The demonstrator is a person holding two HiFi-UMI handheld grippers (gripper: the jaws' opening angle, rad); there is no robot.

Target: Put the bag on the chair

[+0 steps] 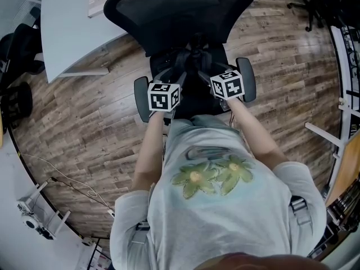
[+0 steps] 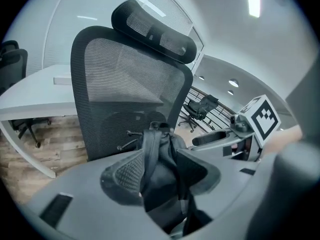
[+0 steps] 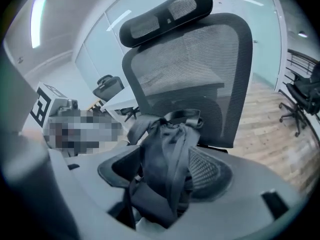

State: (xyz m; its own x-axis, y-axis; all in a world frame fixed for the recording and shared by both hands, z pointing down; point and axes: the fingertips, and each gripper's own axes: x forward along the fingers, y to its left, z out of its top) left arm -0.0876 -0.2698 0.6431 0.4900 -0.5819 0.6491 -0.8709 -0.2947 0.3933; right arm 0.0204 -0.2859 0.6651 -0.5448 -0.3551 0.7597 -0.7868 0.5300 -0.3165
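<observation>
A black mesh office chair (image 1: pixel 180 4) stands in front of me, its backrest (image 2: pixel 125 84) filling both gripper views (image 3: pixel 200 64). A black bag (image 1: pixel 191 58) with loose straps rests on the seat between the two armrests. My left gripper (image 1: pixel 164 94) and right gripper (image 1: pixel 228 84) hover side by side over the seat. In the left gripper view the bag's strap (image 2: pixel 160 154) stands between the spread jaws of the left gripper (image 2: pixel 162 176). In the right gripper view bunched bag fabric (image 3: pixel 167 149) lies between the wide-apart jaws of the right gripper (image 3: pixel 165 171). Neither pair of pads squeezes it.
A white desk (image 1: pixel 73 27) stands behind the chair at the left, with another black chair (image 1: pixel 17 44) beside it. A chair base (image 1: pixel 315 4) is at the far right. A cable (image 1: pixel 67 179) and a small tripod device (image 1: pixel 28 212) lie on the wooden floor at the left.
</observation>
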